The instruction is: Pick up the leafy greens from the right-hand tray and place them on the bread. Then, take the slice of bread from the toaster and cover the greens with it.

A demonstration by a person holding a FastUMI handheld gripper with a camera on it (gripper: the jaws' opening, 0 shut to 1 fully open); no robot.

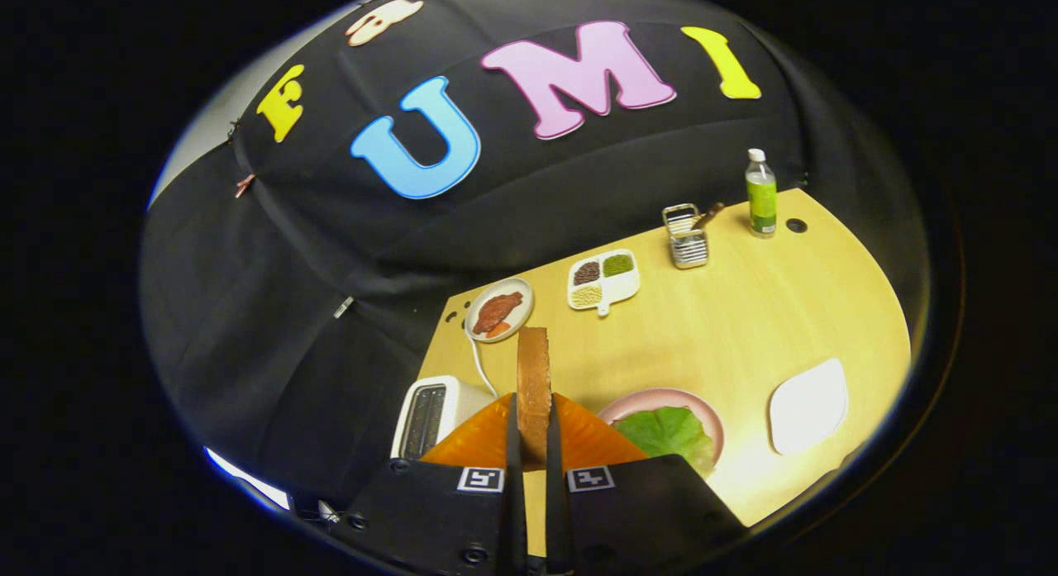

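My gripper [533, 431] is shut on a brown slice of bread [533, 378], which stands on edge between the fingers and rises above them. It hangs over the wooden table. Just right of the fingers a pink plate [661, 398] carries the leafy greens [665, 434], which lie flat on it; I cannot see bread under them. The white toaster [430, 419] stands just left of the fingers with its dark slots facing up. A white tray [808, 405] lies further right with nothing on it.
Beyond the slice sit a round plate with meat [498, 310], a white divided dish of grains [603, 280], a wire basket [686, 235] and a green bottle [760, 194]. The table's left edge runs behind the toaster.
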